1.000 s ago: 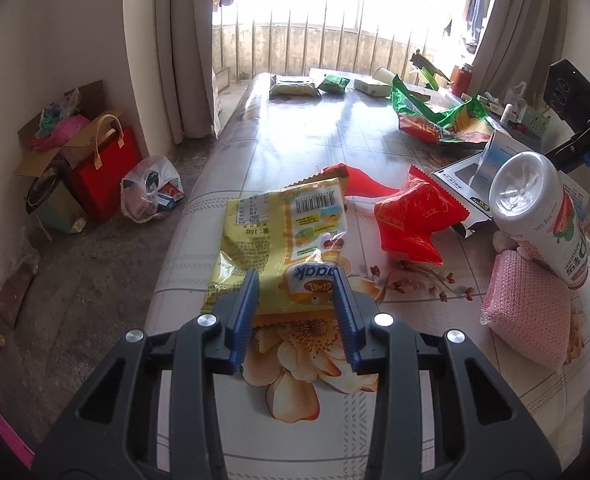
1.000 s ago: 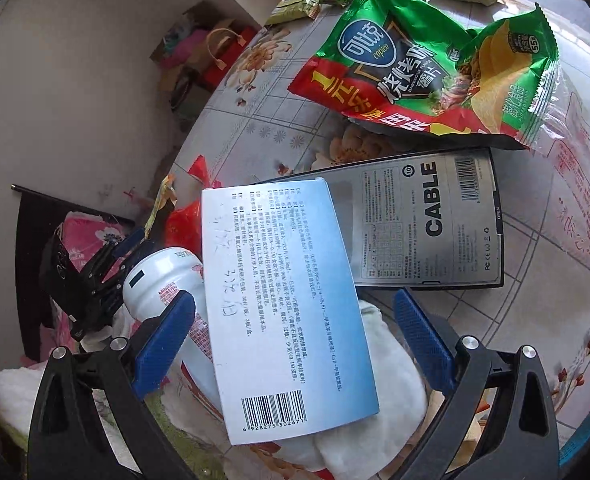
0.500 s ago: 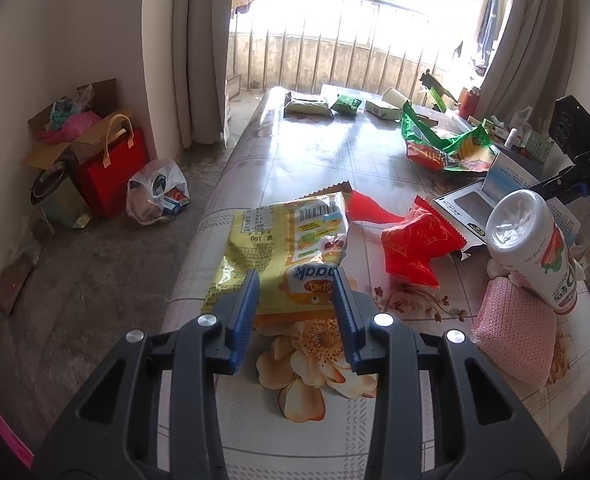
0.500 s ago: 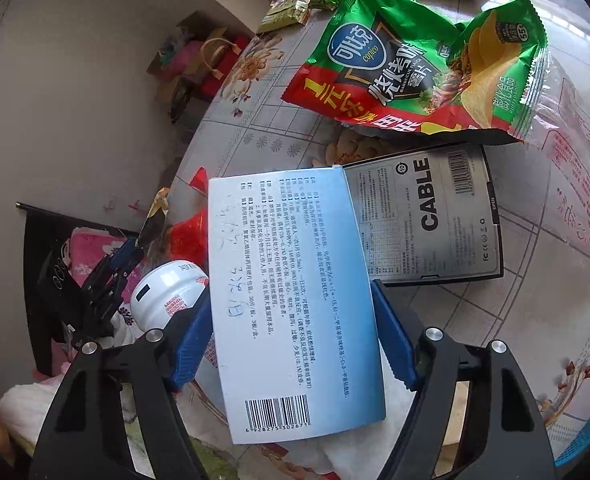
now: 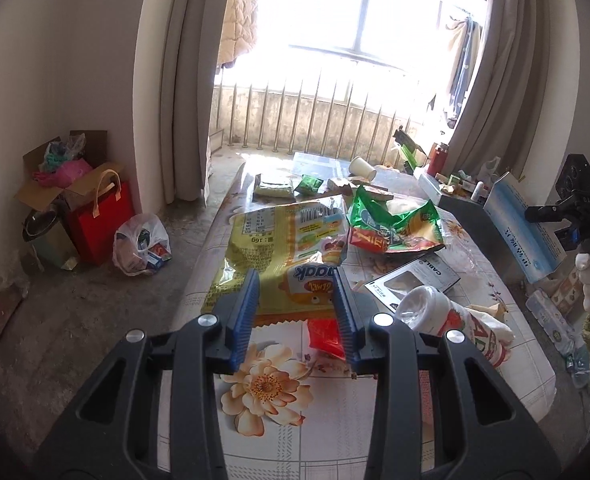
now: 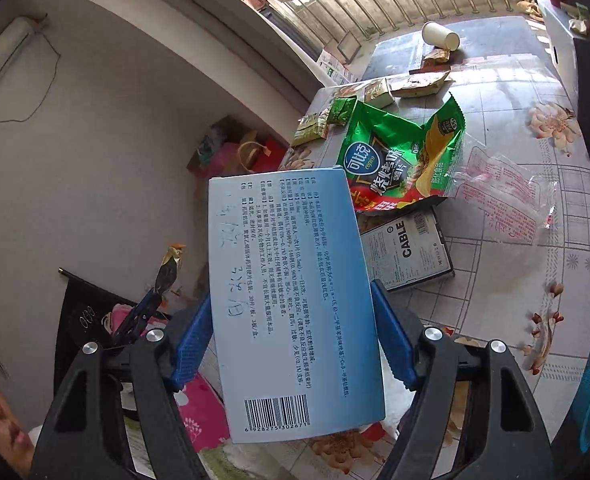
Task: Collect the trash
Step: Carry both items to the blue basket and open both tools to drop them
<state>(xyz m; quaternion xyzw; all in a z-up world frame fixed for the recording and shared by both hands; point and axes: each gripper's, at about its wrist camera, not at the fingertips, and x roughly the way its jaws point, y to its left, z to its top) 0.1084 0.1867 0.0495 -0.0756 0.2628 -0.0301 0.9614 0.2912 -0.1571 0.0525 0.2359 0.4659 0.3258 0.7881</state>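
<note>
Right wrist view: the blue box (image 6: 295,308) stood clamped across its width between the right gripper (image 6: 293,340) jaws, which had just been closing onto it; its long axis ran straight out ahead, barcode end nearest the camera.
Left wrist view: the left gripper (image 5: 295,304) jaws were partly closed on the yellow bag (image 5: 283,252), pinched at its near edge and hanging clear of the desk (image 5: 335,412).
Both loads: lifted, neither touching the desk.
Trash left: green bag (image 6: 399,160), cable box (image 6: 411,252), paper cup (image 6: 441,35), red wrapper (image 5: 327,334), bottle (image 5: 431,308).
Key relation: green bag and cable box lay just beyond the blue box's far end, nearer the right hand; red wrapper lay under the left jaws.
Judgement: both hands were full, so dropping off came first; no bin could be picked out for certain.
</note>
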